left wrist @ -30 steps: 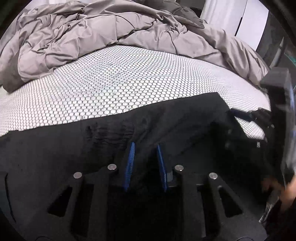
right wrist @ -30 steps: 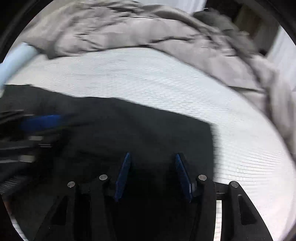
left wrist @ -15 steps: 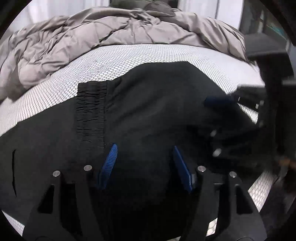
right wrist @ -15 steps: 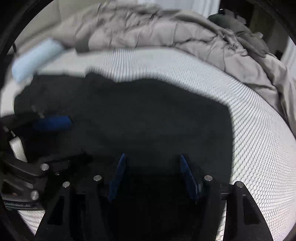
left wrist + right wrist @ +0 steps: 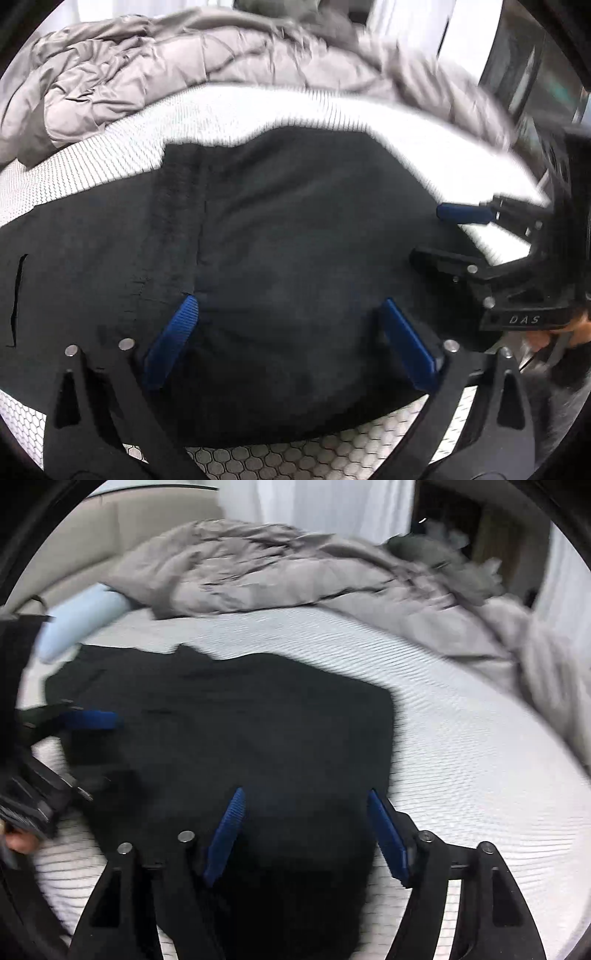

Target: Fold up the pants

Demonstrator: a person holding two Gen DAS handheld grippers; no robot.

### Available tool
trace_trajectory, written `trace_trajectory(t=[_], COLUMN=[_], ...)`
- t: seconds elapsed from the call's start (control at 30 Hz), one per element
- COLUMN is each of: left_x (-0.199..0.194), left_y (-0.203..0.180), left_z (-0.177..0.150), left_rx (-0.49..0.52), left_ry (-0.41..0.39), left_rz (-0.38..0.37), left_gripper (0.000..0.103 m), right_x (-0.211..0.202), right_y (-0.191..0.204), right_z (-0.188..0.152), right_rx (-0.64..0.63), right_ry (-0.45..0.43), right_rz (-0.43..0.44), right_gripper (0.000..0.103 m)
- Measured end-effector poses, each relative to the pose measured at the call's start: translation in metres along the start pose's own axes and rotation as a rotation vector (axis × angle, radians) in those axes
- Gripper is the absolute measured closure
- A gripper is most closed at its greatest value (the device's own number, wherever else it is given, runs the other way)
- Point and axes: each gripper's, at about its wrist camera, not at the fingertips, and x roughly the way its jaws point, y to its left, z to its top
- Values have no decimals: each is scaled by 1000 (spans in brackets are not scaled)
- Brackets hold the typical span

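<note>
Pants (image 5: pixel 288 258) flat on mattress (image 5: pixel 110 162); duvet (image 5: pixel 147 74) heaped behind; pillow (image 5: pixel 77 616) behind-left.

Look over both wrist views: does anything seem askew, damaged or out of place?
Nothing looks damaged or spilled. The black pants lie fairly flat on the white bed sheet, both grippers open above them. The untidiest things are the grey duvet, bunched at the far side, and the pants' uneven far edge.

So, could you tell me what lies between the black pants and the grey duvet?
Only a bare strip of white sheet separates pants from duvet, in the right wrist view.
</note>
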Motion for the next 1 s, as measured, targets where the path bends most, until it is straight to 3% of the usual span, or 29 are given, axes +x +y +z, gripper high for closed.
trace_trajectory(t=[0.07, 0.13, 0.27, 0.37, 0.43, 0.5, 0.57, 0.63, 0.73, 0.8, 0.87, 1.0], left_x=[6, 6, 6, -1, -16, -26, -17, -5, -13, -27, -41, -74], left_y=[-9, -18, -16, -12, -12, -17, -23, -24, -20, -14, -6, 28], left_z=[-4, -10, -14, -11, -10, -10, -12, -15, -23, -29, -33, -39], left_rx=[64, 115, 103, 81, 55, 50, 76, 116, 149, 154, 140, 29], left_ry=[19, 8, 7, 4, -29, -59, -14, 38, 42, 37, 27, 3], left_rz=[55, 96, 73, 68, 24, -41, -30, 31, 22, 55, 67, 98], left_gripper=[4, 1, 1, 2, 2, 1, 1, 1, 2, 2, 2, 2], right_x=[18, 18, 5, -10, -23, -32, -35, -26, -10, -19, -31, -46], right_y=[7, 4, -25, -47, -48, -39, -26, -14, -23, -49, -72, -110], right_z=[-8, -14, -26, -31, -34, -35, -36, -37, -52, -60, -71, -86], right_rx=[-61, -95, -64, 25, 50, 34, -21, -48, -75, -3, 50, 278], right_ry=[65, 46, 40, 6, -32, -59, -81, -41, 62, 61, 55, 22], right_rz=[-39, -65, -195, -157, -141, -91, -44, 14, 1, 36, -13, 99], right_gripper=[31, 31, 24, 24, 24, 24, 24, 24, 24, 23, 23, 23])
